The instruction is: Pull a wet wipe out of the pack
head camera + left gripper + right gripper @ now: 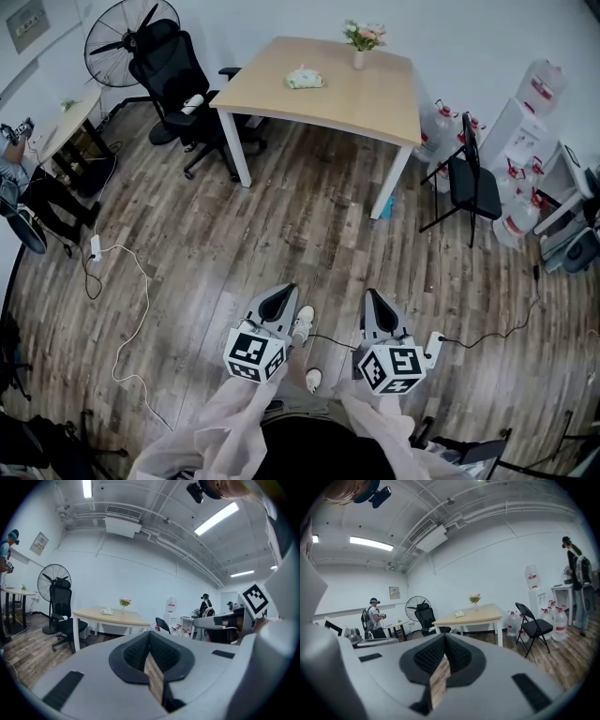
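Note:
The wet wipe pack (305, 80), pale green, lies on the light wooden table (375, 94) far across the room, near a vase of flowers (364, 37). It shows small in the left gripper view (107, 612) and the right gripper view (460, 614). Both grippers are held low in front of the person, over the wooden floor and well short of the table. My left gripper (281, 292) (150, 634) has its jaws together with nothing between them. My right gripper (373, 295) (444, 637) is shut too and holds nothing.
A black office chair (178, 70) and a standing fan (117, 37) are left of the table. A black folding chair (473, 178) and water bottles (441, 122) stand to its right. Cables (122, 281) trail over the floor at left. A person (14, 178) stands by a small side table (75, 117).

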Tool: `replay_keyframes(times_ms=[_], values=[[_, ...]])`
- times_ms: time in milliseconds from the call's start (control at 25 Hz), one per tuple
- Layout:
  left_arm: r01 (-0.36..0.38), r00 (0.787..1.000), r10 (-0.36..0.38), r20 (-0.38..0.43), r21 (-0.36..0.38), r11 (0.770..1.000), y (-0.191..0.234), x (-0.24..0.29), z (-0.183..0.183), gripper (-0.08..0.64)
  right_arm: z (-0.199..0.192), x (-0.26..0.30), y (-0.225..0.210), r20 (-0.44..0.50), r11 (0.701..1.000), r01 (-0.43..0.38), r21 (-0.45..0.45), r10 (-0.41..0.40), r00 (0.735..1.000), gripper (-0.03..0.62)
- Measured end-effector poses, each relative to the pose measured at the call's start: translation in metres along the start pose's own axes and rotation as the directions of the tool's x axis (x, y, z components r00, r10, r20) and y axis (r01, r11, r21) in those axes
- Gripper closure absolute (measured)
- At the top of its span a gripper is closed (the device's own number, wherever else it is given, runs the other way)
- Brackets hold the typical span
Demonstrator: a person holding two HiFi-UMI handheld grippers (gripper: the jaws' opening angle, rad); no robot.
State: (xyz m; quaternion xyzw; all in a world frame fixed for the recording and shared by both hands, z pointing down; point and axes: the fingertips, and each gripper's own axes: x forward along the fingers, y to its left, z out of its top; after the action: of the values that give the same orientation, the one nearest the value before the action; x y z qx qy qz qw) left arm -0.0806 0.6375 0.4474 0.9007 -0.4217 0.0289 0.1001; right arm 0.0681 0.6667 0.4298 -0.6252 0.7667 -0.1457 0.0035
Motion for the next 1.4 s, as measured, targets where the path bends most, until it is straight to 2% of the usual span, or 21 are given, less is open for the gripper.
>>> replay_keyframes(times_ms=[360,960,1400], values=[[-0.019,1.000,0.019,-0.016,-0.012,1.000,0.034,0.045,0.012,0.549,0.013,0.048,-0.023,-0.008,0.998,0.002,0.060,-0.001,1.000,0.586],[-0.068,0.998,0.068,-0.009,-0.019,0.998,0.089,0.123,0.047,0.548,0.042,0.141,-0.053,-0.055,0.998,-0.028,0.059,0.031,0.998,0.586],[-0.047,0.999,0.047,-0.015,-0.014,0.999,0.136,0.178,0.067,0.548,0.066,0.206,-0.064,-0.053,0.997,-0.004,0.078,0.008,0.999,0.586]])
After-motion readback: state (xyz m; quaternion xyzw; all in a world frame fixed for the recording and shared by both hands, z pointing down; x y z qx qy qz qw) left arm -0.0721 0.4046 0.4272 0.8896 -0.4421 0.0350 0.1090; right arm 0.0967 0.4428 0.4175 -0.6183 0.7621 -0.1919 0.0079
